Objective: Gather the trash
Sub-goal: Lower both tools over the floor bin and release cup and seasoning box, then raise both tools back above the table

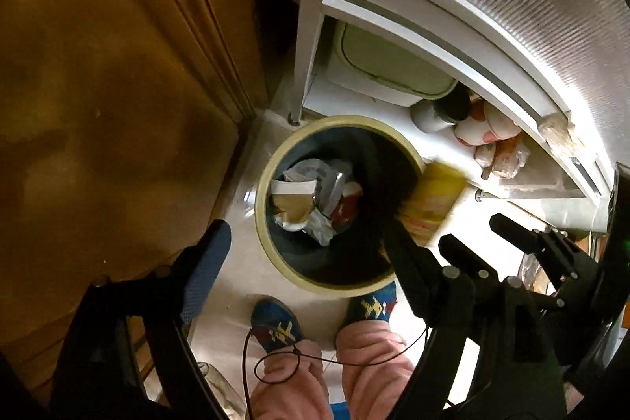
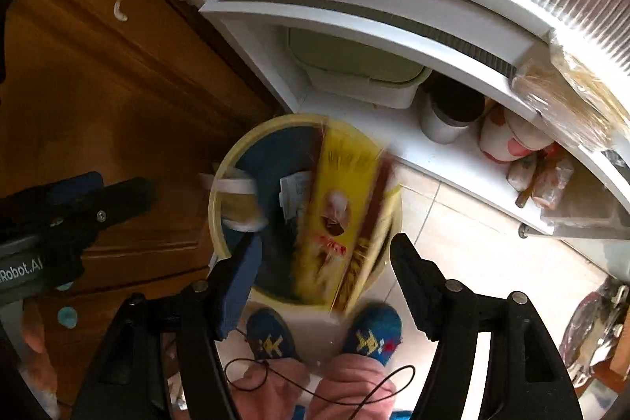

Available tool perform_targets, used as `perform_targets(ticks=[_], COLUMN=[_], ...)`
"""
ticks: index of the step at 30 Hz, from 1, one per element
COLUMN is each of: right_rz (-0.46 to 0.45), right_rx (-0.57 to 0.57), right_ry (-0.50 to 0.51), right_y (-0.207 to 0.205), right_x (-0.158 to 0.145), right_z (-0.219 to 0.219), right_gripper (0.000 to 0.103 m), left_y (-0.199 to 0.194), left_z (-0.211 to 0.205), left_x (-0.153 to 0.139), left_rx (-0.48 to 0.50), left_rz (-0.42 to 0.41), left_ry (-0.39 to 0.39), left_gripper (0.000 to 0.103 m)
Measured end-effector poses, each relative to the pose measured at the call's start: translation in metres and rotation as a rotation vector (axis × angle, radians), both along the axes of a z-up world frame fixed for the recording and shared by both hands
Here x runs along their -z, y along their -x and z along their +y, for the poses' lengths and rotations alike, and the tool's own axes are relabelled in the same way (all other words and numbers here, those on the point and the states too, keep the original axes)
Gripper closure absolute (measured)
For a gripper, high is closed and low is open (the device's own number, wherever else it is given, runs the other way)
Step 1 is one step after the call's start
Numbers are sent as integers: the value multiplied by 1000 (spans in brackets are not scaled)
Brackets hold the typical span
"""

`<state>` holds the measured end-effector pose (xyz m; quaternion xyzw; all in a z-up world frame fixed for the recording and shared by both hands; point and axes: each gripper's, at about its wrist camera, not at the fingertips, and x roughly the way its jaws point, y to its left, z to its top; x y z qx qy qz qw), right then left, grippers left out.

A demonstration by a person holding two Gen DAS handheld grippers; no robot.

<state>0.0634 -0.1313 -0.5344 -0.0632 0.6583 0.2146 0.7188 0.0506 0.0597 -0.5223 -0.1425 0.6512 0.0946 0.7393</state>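
Black gripper fingers fill the bottom of both wrist views, pointing almost straight down at the floor. Seen from its own camera, the right gripper [image 2: 327,262] stands wide apart, its blue-padded finger [image 2: 242,282] on one side and the bare black one on the other; a yellow carton [image 2: 338,219], blurred, stands on end in the gap between them, and neither finger presses on it. Its lower end lies over the near rim of the round trash bin [image 2: 226,160]. The left gripper [image 1: 303,247] is also spread wide with nothing between its fingers, hanging over the bin's near edge.

In the left wrist view the carton [image 1: 433,199] sits at the bin's right rim, just ahead of the right gripper's black finger. The bin [image 1: 271,247] has a pale yellow rim and a dark liner, and holds crumpled paper [image 1: 319,227], a paper cup [image 1: 295,201] and a red wrapper.

Room around the bin is tight: a wooden cabinet door [image 1: 118,85] runs close along its left, a white shelf unit [image 1: 453,38] with jars [image 1: 437,113] overhangs its far side, and the person's feet in blue patterned slippers [image 1: 275,325] stand right at its near edge. Bare tiled floor [image 2: 472,243] opens only to the right.
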Motion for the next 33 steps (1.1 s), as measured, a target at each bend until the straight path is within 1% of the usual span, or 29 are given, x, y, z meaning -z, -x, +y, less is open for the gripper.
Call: perform_targets(ticks=[3, 6, 10, 13, 17, 20, 23, 27, 28, 29, 33], right_rz=[-10, 2, 13, 20, 13, -6, -23, -63, -71, -81, -127], right_rx=[-6, 5, 26, 44, 59, 60, 70, 87, 90, 93, 115], right_ry=[3, 4, 1, -8, -19, -30, -45, -76, -83, -92, -128], right_y=[-6, -12, -14, -10, -8, -5, -2, 6, 8, 9, 16], right_x=[2, 2, -5, -21, -48, -76, -112, -173, -184, -199, -260], right_z=[0, -2, -7, -9, -14, -17, -19, -20, -21, -22, -30], right_gripper=[32, 32, 32, 32, 32, 32, 32, 32, 32, 32, 32], left_y=[1, 0, -1, -2, -2, 0, 5, 13, 15, 18, 28], left_z=[-1, -3, -4, -6, -10, -13, -18, -26, -26, -29, -36], left_x=[-3, -8, -14, -26, -53, -82, -116, -174, -187, -207, -267], left_rx=[-2, -8, -11, -9, 5, 19, 38, 77, 89, 108, 160], left_rz=[3, 5, 1, -2, -20, -39, -63, -105, -116, -134, -182], left_ry=[-14, -20, -27, -28, -40, -42, -56, -65, -63, -64, -79], left_gripper=[25, 25, 25, 25, 25, 25, 25, 25, 25, 25, 25])
